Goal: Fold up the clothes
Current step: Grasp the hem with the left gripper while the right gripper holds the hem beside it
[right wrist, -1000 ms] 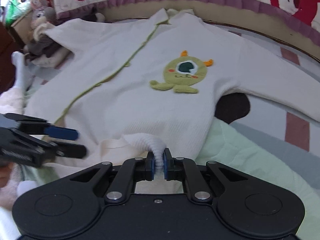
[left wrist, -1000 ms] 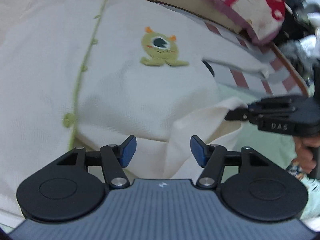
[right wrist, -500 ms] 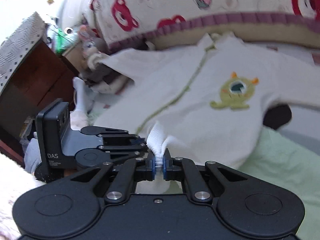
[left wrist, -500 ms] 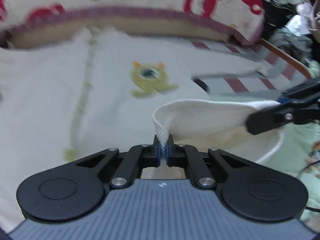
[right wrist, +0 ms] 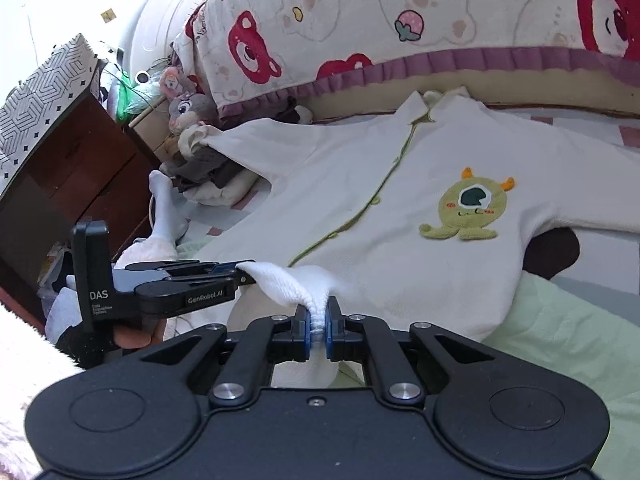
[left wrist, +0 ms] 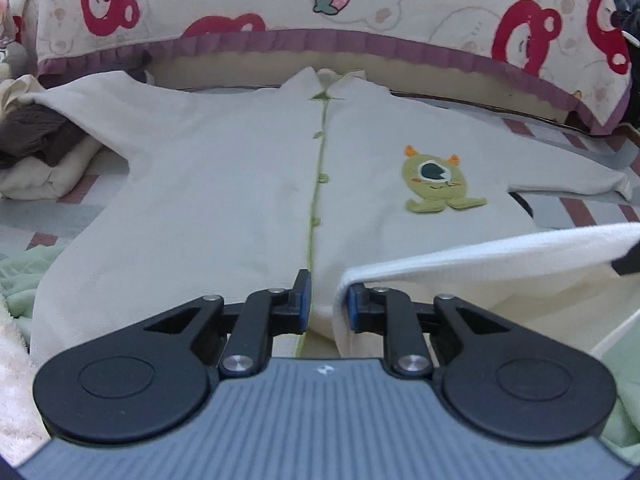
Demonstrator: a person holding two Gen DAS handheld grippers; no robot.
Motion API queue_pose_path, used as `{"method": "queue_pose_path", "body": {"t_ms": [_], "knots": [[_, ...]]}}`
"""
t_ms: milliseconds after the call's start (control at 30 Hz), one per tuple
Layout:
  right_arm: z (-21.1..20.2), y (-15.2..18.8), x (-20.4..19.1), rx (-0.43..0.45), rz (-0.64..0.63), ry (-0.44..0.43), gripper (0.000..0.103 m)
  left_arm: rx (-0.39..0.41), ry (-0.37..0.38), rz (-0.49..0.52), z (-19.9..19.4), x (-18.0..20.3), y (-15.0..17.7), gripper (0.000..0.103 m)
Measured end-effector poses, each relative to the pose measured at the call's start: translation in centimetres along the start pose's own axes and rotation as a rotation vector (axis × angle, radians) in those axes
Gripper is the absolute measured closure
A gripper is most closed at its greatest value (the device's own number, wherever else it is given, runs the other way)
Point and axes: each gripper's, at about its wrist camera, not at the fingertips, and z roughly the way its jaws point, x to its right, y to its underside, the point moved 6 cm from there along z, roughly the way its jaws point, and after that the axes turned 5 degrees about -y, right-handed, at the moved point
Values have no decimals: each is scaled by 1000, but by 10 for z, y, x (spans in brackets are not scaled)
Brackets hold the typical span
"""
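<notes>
Left gripper (left wrist: 324,300): jaws parted, a clear gap between the blue pads (left wrist: 305,295), held low and level. Right gripper (right wrist: 317,330): jaws pinched close together (cloth bunched between them). A hand (right wrist: 132,334) grips the left gripper's handle from below, the two grippers near each other.

Cream quilted bumper printed with red bears and strawberries, purple ruffle along its lower edge (left wrist: 320,8), runs across the far side. Under the spread: striped sheet in grey, white and dull red (left wrist: 592,216); pale green blanket (right wrist: 560,340) near side. Left corner: grey plush rabbit (right wrist: 186,108) above a heap of grey-brown and cream folded fabric (left wrist: 36,160). Dark brown wooden cabinet (right wrist: 80,176) beside it, topped by a box with black-and-white geometric pattern (right wrist: 44,92) (contents not visible).
</notes>
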Motion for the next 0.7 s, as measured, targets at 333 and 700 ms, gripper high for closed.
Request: {"method": "queue_pose_path", "body": {"t_ms": [333,700], "knots": [[-22,-2,-10,40,4,-70,94,-57,32,35,-13,-8,25,66],[-32,28,-14,9,66,-206,94,113,-37,6,-87,-20,22,97]]}}
